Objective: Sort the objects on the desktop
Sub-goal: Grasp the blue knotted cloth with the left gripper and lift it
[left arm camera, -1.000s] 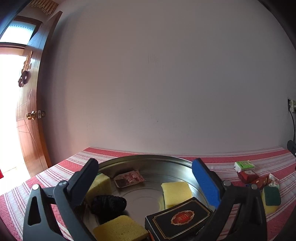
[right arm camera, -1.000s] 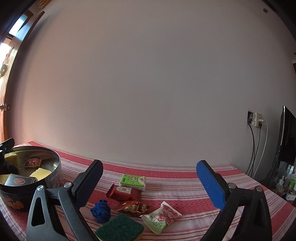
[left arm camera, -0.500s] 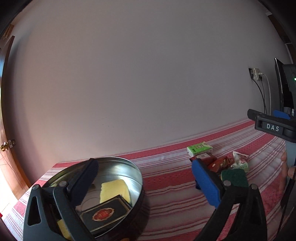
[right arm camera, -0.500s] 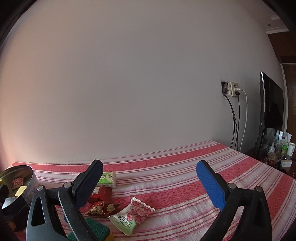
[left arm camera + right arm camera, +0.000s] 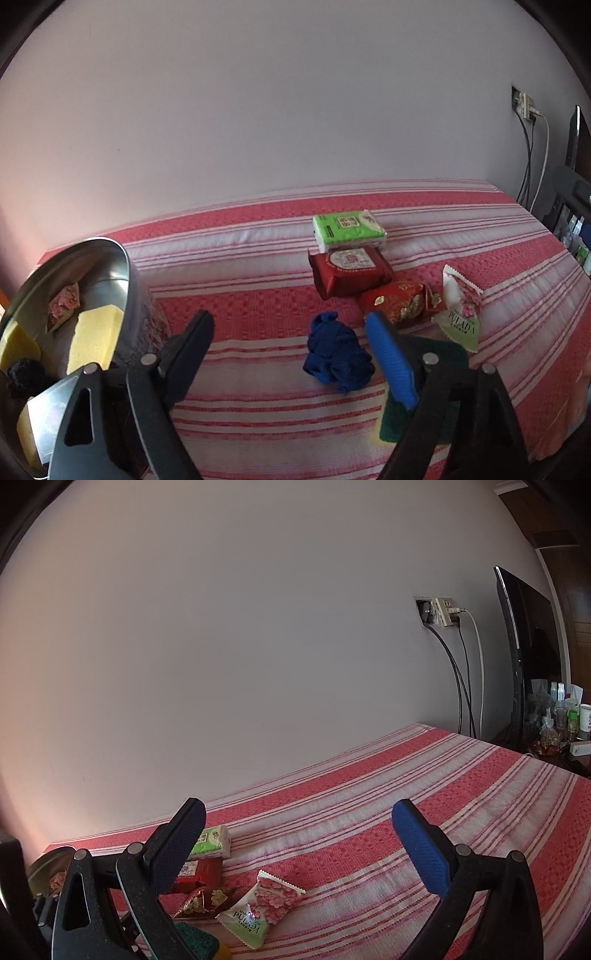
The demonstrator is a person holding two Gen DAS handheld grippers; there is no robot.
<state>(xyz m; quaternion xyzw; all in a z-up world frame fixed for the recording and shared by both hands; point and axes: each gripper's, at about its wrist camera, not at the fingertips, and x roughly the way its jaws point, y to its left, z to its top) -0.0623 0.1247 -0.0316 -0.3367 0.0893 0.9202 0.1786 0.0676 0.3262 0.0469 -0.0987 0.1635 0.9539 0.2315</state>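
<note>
Evidently the left gripper [image 5: 288, 345], angled down with its jaws closing on nothing yet, is lined up on the blue cloth bundle [image 5: 337, 357] lying loose on the striped tablecloth [image 5: 258, 406], likely bound for the tin [image 5: 127, 280] beside it. Meanwhile the right gripper [image 5: 299, 843] waits spread wide and empty, clear of the snack packets [image 5: 264, 908].

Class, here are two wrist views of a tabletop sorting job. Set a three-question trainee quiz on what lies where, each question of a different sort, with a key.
1. True or false: the green pack lies inside the tin.
2. Which lies nearest the left hand-held gripper? A) blue cloth B) red pack C) wall socket
3. Fill in: the sponges in the tin are ____ in colour.

Key: 1 false; 2 A; 3 yellow.
</note>
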